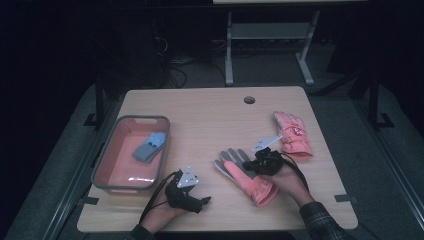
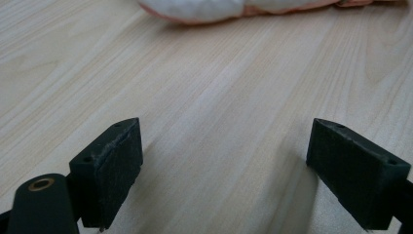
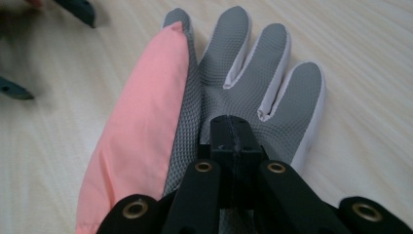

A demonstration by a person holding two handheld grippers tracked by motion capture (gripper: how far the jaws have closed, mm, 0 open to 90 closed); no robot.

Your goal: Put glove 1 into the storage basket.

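Observation:
A pink glove lies palm up at the table's middle front, its grey textured palm and fingers spread away from my right gripper. The right gripper is shut, its pads pressed together just above the glove's palm; I see no fabric between them. A second pink glove lies back up, farther right. My left gripper rests low on the table at the front left, open, with bare wood between its pads. The near glove's edge lies ahead of it.
A grey-rimmed tray with a pink floor stands at the table's left and holds a blue folded item. A round cable hole sits near the table's far edge. A metal frame stands on the dark floor beyond.

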